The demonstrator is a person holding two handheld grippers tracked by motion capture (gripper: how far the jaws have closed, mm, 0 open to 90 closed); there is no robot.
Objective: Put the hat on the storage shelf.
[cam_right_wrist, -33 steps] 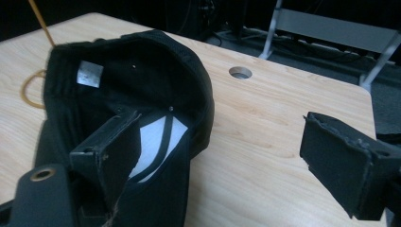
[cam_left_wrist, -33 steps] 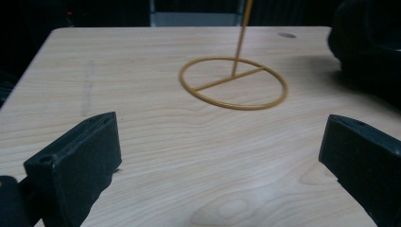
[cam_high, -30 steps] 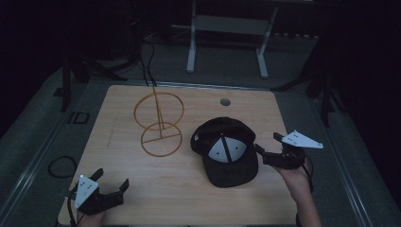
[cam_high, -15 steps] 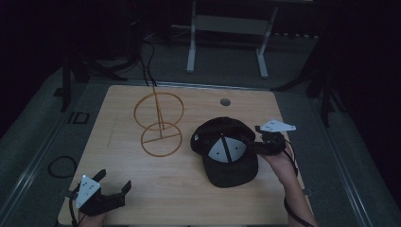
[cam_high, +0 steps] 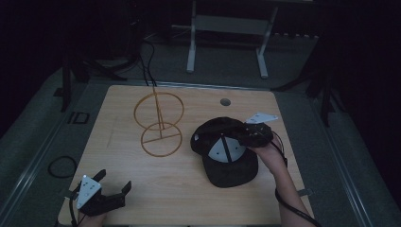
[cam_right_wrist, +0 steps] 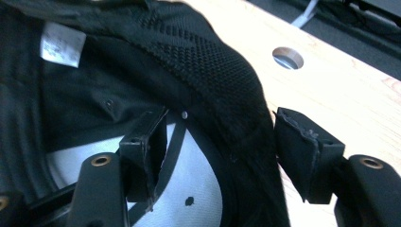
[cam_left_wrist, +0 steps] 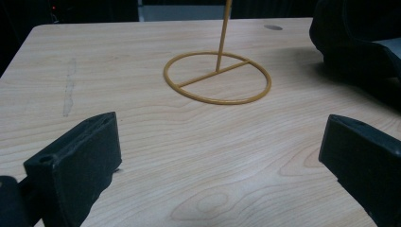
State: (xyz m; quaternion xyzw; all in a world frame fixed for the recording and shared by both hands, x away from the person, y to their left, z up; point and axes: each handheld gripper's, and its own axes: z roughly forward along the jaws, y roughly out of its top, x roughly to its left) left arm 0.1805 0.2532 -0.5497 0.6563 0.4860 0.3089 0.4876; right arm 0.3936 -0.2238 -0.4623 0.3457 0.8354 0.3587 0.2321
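Observation:
A black cap point(cam_high: 227, 163) lies upside down on the right half of the wooden table point(cam_high: 156, 189), white lining panels showing inside. My right gripper point(cam_high: 240, 136) reaches in from the right over the cap's far rim. In the right gripper view its jaws point(cam_right_wrist: 220, 118) straddle the cap's mesh side wall point(cam_right_wrist: 213, 66), one inside and one outside. They have just been closing and the pads do not visibly press the fabric. My left gripper point(cam_high: 114, 179) rests at the table's near left corner, open point(cam_left_wrist: 220, 130) with nothing between its fingers.
A gold wire stand point(cam_high: 161, 137) with a ring base and an upright ring stands left of the cap; its pole point(cam_left_wrist: 221, 47) rises ahead of the left gripper. A round cable hole point(cam_high: 225, 101) sits near the far edge. Table legs and cables stand beyond.
My right gripper has moved left from beside the cap onto its rim, and its jaws stand narrower. The left gripper has not moved.

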